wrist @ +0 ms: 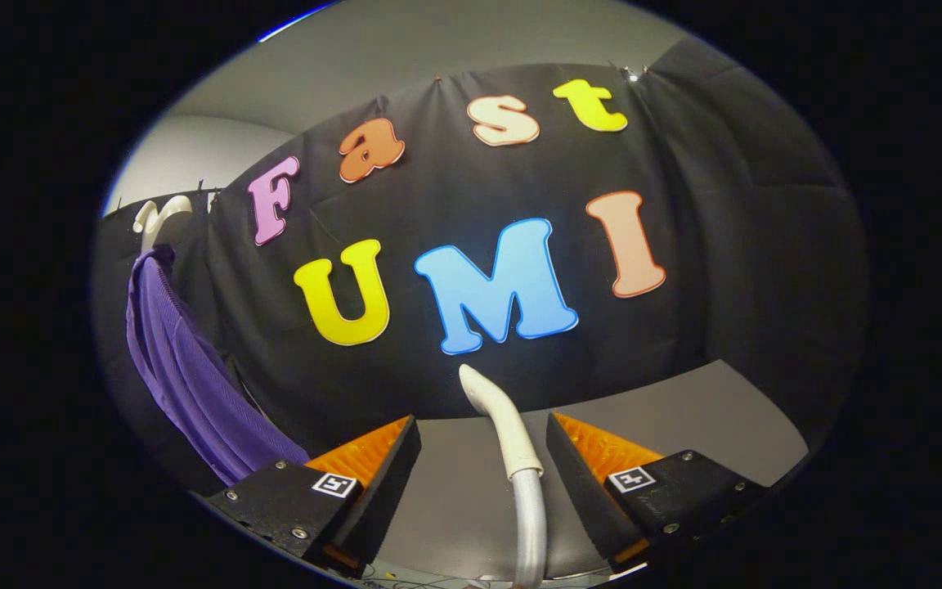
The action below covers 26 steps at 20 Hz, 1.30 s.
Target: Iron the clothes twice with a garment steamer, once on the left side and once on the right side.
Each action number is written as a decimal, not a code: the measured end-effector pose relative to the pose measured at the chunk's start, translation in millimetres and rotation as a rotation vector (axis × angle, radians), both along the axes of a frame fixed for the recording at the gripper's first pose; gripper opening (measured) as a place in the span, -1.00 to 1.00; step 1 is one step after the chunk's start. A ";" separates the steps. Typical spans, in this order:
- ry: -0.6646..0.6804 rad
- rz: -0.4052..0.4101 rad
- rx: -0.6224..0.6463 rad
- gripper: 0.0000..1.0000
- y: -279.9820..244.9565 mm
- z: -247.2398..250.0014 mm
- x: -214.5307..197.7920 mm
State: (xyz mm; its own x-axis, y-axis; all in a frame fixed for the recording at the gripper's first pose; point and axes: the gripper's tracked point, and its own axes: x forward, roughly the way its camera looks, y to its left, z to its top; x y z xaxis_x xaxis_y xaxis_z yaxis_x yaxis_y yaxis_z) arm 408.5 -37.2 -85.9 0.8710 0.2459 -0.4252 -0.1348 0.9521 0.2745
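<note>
Gripper view shows the gripper (483,446) with its fingers (373,450) spread apart, touching nothing. Between them rises the garment steamer (512,442), its cream nozzle curving up towards the black cloth wall (724,204) and its silvery tube running down beneath. Neither finger presses on it. Well off to the left hangs the purple garment (185,368) on a white hanger (156,217), beside the wall. Grey bench (684,417) lies ahead.
</note>
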 end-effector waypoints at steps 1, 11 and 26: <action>0.048 0.020 0.044 0.90 2.7 -14.0 10.0; 0.362 0.091 0.350 0.90 -0.6 -93.7 58.6; 0.627 0.157 0.699 0.05 27.6 -110.7 52.6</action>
